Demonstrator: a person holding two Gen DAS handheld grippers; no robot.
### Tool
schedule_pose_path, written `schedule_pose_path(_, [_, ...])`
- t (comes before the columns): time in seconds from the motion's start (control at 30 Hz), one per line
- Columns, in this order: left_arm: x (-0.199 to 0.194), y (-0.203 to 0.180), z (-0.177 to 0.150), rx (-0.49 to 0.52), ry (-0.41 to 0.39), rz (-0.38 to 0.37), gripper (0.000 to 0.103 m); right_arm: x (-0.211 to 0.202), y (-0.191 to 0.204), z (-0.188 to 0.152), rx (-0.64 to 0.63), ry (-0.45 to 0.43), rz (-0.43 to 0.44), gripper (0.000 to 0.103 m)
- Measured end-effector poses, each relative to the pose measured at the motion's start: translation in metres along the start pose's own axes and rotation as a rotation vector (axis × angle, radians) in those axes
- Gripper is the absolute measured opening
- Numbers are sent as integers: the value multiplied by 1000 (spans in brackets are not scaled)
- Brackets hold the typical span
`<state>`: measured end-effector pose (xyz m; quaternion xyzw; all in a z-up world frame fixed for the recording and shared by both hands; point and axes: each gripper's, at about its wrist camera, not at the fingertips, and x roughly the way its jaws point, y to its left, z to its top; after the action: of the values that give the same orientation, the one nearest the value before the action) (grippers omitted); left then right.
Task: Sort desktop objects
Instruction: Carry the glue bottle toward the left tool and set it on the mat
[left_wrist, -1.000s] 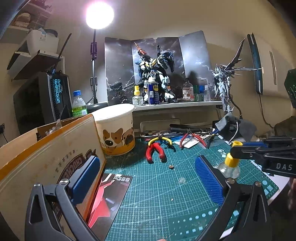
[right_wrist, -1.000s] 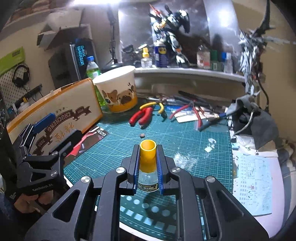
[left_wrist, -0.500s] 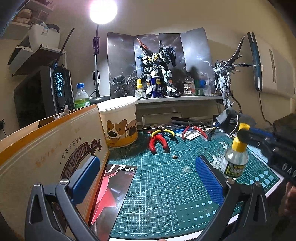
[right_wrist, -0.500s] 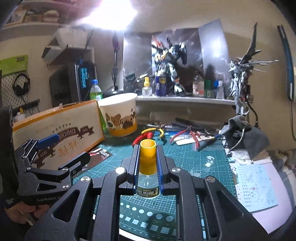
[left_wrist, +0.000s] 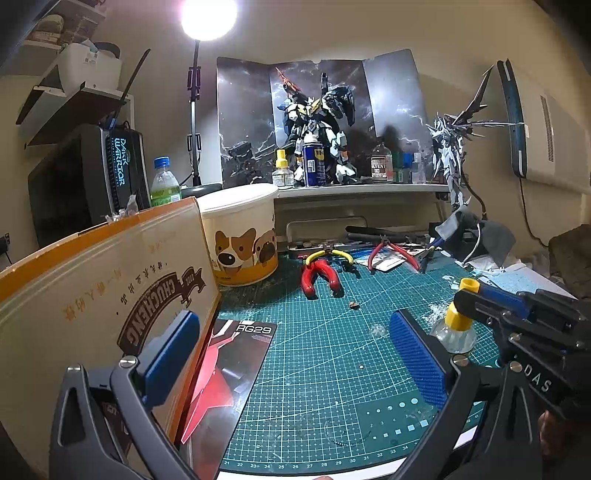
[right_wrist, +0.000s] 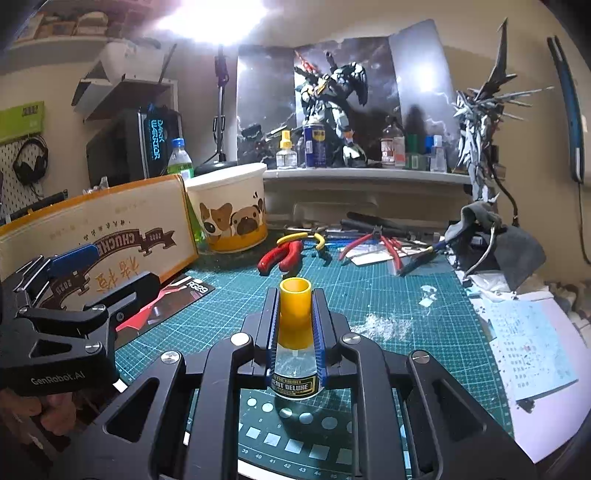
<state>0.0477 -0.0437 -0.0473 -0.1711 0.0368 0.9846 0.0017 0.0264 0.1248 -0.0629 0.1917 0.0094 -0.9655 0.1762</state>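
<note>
A: The right tool is gripping the cement bottle by its yellow cap and neck, blue pads pressing in from both sides. The glass base is sitting low over the near edge of the green cutting mat; whether it is touching the mat, I cannot tell.

B: And the left tool?

A: Hanging wide and empty over the mat, nothing between its pads. Its left pad is sitting just beside the orange-edged box, but not pressing on it.

B: So how far along is the sorting looking?

A: Early, I'd judge. One bottle is in hand and not yet placed. The red-handled pliers are lying on the mat, the yellow-handled cutters just behind them, and the slim red nippers further right on some paper. A small brown scrap is lying mid-mat, and an RG29 booklet is lying half under the box.

B: Where is the bottle likely going?

A: My guess is the white shelf at the back, where a similar yellow-capped bottle is standing next to the WD-40 can. The corgi bucket is another candidate.

B: Plenty left, then.

A: Nearly all of it: tools, scraps and the decal sheet on the right are all waiting.
</note>
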Motion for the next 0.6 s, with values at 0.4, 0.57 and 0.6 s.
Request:
schedule_pose_path(0.4, [2, 0, -5, -16, 15, -12, 103, 4, 7, -12, -30, -5, -2, 16])
schedule_pose_path(0.57, [0, 0, -4, -21, 1, -16, 103, 2, 7, -15, -29, -29, -5, 16])
schedule_pose_path(0.6, [0, 0, -4, -21, 0, -16, 103, 2, 7, -15, -29, -31, -4, 16])
